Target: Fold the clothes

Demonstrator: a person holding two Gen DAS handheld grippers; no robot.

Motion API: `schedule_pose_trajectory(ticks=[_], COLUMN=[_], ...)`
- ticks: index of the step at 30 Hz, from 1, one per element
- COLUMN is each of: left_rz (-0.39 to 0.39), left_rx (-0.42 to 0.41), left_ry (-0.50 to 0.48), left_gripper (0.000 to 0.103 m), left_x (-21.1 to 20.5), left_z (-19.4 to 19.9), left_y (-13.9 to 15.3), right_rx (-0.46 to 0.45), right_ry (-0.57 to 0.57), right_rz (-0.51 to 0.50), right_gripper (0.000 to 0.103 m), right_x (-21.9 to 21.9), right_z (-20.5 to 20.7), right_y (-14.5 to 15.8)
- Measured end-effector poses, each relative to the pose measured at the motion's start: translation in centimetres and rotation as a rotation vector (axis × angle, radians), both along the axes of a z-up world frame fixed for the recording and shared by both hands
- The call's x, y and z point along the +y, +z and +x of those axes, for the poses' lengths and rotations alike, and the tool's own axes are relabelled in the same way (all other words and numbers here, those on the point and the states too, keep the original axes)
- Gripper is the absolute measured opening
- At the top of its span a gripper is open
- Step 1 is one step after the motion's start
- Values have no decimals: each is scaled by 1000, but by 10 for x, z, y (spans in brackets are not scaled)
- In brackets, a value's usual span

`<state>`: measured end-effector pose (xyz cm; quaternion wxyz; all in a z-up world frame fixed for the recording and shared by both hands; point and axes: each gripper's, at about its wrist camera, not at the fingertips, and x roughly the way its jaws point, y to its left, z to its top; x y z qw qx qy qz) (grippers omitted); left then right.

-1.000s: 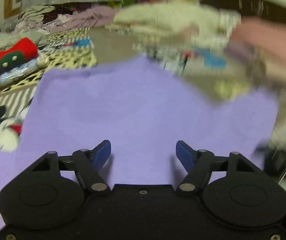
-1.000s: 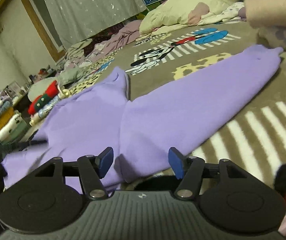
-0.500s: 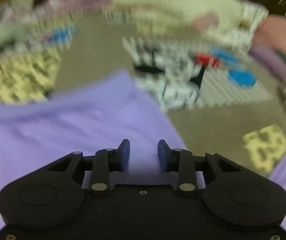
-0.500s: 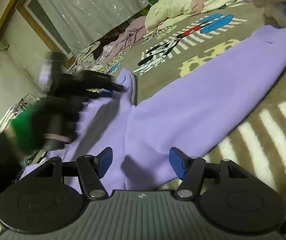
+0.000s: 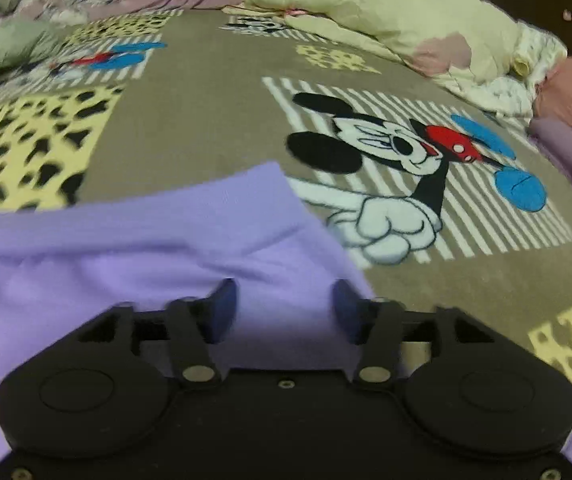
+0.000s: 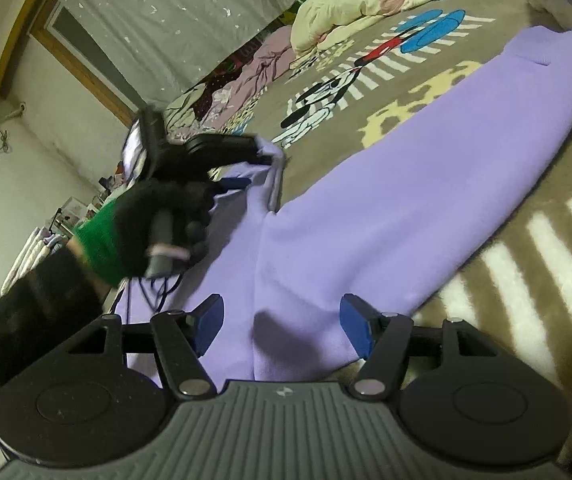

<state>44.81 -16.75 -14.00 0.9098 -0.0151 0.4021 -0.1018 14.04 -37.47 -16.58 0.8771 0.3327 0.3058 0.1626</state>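
Note:
A lilac sweatshirt (image 6: 405, 184) lies flat on a cartoon-mouse blanket (image 6: 525, 280), one long sleeve reaching up right to its cuff (image 6: 545, 46). My right gripper (image 6: 282, 324) hovers open over the near edge, where sleeve and body meet. A black-gloved hand (image 6: 166, 220) with a green cuff holds my left gripper (image 6: 260, 152) at the far corner of the garment, where the fabric edge stands up a little. In the left wrist view that corner of the sweatshirt (image 5: 166, 240) spreads under my left gripper (image 5: 284, 308), whose jaws are apart with cloth lying between them.
A heap of pale yellow bedding (image 5: 385, 20) and pink and purple clothes (image 5: 565, 128) lines the far and right sides. More crumpled laundry (image 6: 254, 64) lies below the curtained window (image 6: 158, 20). Bare blanket (image 5: 206, 120) stretches beyond the garment.
My left gripper swung right to the garment's corner, narrowed its jaws half a second ago, and has widened them again. The gloved hand came into the right wrist view. The right gripper stayed open, edging closer.

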Motion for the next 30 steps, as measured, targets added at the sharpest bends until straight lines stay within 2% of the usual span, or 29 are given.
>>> schedule_pose_trajectory(ticks=[1, 4, 7, 9, 10, 11, 12, 13, 16, 17, 22, 24, 27, 30], left_rz=[-8, -126, -109, -72, -46, -19, -1, 14, -91, -96, -53, -30, -2, 3], left_rx=[11, -15, -63, -40, -15, -35, -39, -33, -68, -80, -109, -100, -79, -27], left_ry=[10, 49, 48, 48, 45, 11, -14, -34, -60, -58, -116, -136, -178, -193], left_gripper=[57, 57, 57, 56, 59, 66, 73, 73, 73, 73, 73, 73, 73, 73], left_x=[0, 16, 13, 4, 0, -6, -11, -15, -6, -4, 0, -4, -14, -23], left_z=[3, -3, -3, 12, 21, 24, 26, 28, 21, 16, -13, -22, -35, -40], left_y=[5, 23, 29, 13, 0, -6, -4, 0, 20, 25, 44, 46, 48, 40], right_rx=[0, 0, -3, -3, -3, -2, 0, 1, 1, 1, 48, 89, 97, 106], right_ry=[0, -1, 2, 6, 7, 7, 7, 4, -6, -10, -10, 1, -5, -40], right_rz=[4, 17, 11, 5, 7, 10, 13, 13, -22, -31, -15, 13, 30, 122], right_gripper=[65, 65, 65, 65, 65, 65, 64, 62, 58, 58, 57, 57, 57, 56], right_x=[-1, -3, -3, -2, -3, -4, -5, -6, -5, -5, -7, -7, -5, -10], right_z=[0, 1, 1, 0, 0, -1, -1, -2, -9, -12, -34, -39, -41, -39], right_y=[-1, -2, -3, -2, -2, -2, -2, -1, 3, 4, 3, -3, -4, -14])
